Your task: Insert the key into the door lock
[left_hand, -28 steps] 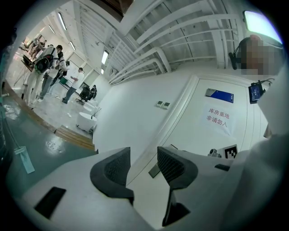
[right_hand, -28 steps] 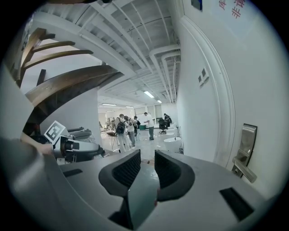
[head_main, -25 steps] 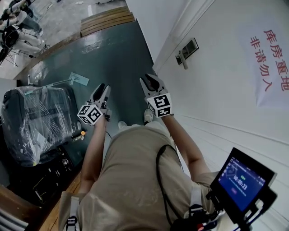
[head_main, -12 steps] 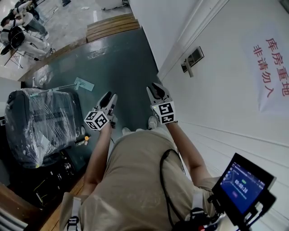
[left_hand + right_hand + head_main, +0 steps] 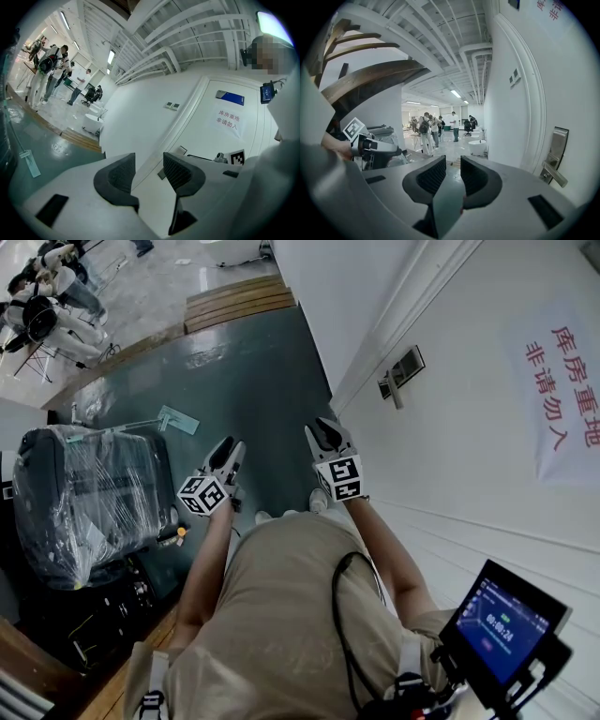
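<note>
left gripper [image 5: 228, 449] spread, nothing in it | right gripper [image 5: 323, 433] pinched a flat grey metal sliver [image 5: 447, 201], prob the key | silver lever-handle door lock [image 5: 399, 371] sat well ahead, untouched | insertion not started imo, whole approach plus lining-up left

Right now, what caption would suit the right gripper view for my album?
Right gripper, jaws closed on a grey flat piece, beside a metal lever handle on the white door.
</note>
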`<state>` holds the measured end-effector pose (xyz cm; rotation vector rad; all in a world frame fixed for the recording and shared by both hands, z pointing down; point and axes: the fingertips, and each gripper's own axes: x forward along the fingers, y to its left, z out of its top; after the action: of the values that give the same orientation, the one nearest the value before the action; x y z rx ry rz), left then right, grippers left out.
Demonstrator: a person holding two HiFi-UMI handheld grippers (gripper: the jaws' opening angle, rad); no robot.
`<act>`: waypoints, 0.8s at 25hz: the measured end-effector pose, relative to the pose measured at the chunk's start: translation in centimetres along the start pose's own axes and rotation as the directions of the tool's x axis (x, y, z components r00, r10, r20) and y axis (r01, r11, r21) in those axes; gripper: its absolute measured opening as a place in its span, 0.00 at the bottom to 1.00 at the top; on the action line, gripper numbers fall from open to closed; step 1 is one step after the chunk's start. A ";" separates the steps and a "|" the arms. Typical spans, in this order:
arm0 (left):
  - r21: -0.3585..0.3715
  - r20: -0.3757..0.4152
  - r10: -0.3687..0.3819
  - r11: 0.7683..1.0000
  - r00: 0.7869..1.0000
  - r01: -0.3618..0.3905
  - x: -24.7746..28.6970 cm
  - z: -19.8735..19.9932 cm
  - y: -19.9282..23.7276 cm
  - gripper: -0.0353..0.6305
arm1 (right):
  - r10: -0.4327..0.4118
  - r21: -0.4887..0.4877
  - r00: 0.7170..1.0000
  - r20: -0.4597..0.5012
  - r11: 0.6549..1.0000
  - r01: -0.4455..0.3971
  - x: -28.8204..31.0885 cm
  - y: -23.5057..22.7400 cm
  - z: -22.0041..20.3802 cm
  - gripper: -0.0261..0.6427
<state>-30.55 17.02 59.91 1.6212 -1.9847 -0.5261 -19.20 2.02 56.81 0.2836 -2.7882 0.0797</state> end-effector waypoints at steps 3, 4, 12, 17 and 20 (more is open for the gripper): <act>-0.002 -0.004 0.000 1.000 1.000 0.000 0.1 -0.2 0.0 0.33 | 0.001 -0.007 1.000 -0.009 1.000 -0.001 0.0 0.1 -0.1 0.16; -0.004 -0.006 -0.002 1.000 1.000 0.002 0.2 -0.3 0.0 0.33 | 0.001 -0.010 1.000 -0.014 1.000 -0.001 0.0 0.0 -0.2 0.16; -0.027 -0.029 -0.006 1.000 1.000 0.006 0.7 -1.4 0.4 0.33 | -0.011 -0.018 0.999 -0.037 1.000 0.010 -0.2 -0.4 -0.7 0.16; -0.035 -0.047 -0.021 0.999 0.999 0.020 1.7 -2.0 -0.1 0.33 | -0.053 -0.069 0.995 -0.086 0.997 0.047 -0.6 -1.5 -1.6 0.14; -0.032 -0.066 -0.028 0.999 0.997 0.026 3.0 -2.4 -0.9 0.33 | -0.077 -0.107 0.991 -0.110 0.992 0.065 -1.1 -2.7 -2.2 0.10</act>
<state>-28.78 13.98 61.75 1.6273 -1.8997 -0.5046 -16.88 -0.25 58.53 0.3407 -2.6562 -0.0637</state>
